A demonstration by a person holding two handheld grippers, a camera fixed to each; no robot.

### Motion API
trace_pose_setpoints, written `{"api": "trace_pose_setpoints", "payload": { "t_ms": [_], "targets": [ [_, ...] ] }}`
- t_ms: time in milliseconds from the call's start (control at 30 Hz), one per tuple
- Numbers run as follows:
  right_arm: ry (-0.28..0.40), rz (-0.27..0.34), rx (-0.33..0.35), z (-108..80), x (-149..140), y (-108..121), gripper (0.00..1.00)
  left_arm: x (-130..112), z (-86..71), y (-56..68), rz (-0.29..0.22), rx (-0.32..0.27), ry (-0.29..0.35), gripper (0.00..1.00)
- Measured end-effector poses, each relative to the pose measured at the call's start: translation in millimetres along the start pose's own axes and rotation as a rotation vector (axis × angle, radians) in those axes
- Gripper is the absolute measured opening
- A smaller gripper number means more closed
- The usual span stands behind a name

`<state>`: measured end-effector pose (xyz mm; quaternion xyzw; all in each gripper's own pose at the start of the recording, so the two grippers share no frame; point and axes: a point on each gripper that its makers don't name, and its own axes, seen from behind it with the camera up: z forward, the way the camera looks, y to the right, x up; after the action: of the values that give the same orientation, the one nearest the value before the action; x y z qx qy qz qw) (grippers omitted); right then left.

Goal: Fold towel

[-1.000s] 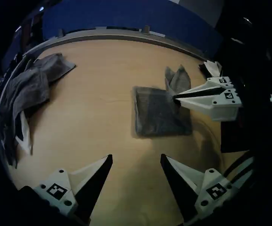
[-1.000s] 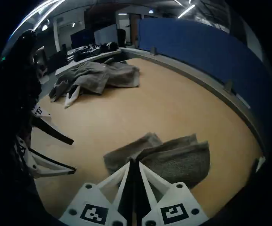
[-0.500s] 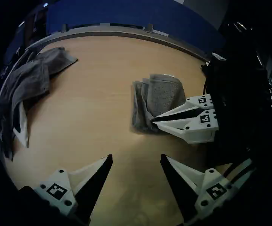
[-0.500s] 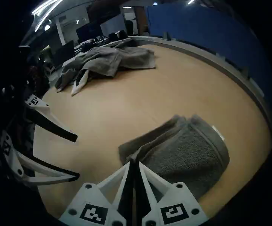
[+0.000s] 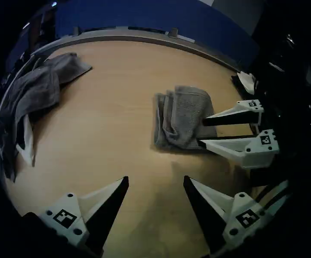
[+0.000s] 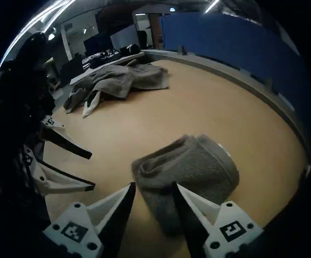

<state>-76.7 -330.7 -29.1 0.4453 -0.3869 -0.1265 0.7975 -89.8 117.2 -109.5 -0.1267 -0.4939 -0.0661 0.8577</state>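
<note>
A folded grey towel point(image 5: 183, 116) lies on a light wooden table point(image 5: 112, 107), right of the table's middle as the left gripper view shows it, doubled into a thick, roughly rectangular bundle with a rounded fold along its far edge and layered edges along its left side. The right gripper point(image 5: 202, 131) comes in from the right with its two fingers spread apart, their dark tips right at the towel's right edge; whether they touch the cloth cannot be told, and nothing is clamped between them. In the right gripper view the same fingers stand apart in the foreground, with the near edge of the towel showing in the gap between them. The left gripper point(image 5: 155, 178) hovers over bare wood on the near side of the towel, well apart from it, its fingers wide apart and holding nothing. A loose pile of grey towels point(image 5: 30, 94) sits at the far left of the table, with a white strip hanging out of it. A blue partition point(image 5: 155, 17) runs along the table's far edge.
</note>
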Motion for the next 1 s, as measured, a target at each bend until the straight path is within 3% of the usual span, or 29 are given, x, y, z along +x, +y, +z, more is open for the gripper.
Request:
{"api": "trace_pose_setpoints", "payload": {
  "t_ms": [133,200,367,667,1000],
  "targets": [
    [0.005,0.012,-0.062,-18.1,-12,16,0.91,0,-3.0,-1.3,-0.003,0.003,0.003,0.94],
    [0.005,0.025,-0.096,-26.3,-20,24,0.93,1,-4.4,-1.3,-0.006,0.003,0.006,0.94],
    [-0.001,0.064,-0.141,-35.2,-38,34,0.94,2,-5.9,1.0,-0.015,-0.004,0.009,0.94],
    [-0.012,0.085,-0.159,-30.9,-51,31,0.94,5,-4.7,3.3,-0.006,0.009,0.015,0.94],
    [-0.051,0.111,-0.178,-21.8,-72,25,0.88,6,-6.9,-5.4,-0.013,0.043,0.035,0.94]
  ]
}}
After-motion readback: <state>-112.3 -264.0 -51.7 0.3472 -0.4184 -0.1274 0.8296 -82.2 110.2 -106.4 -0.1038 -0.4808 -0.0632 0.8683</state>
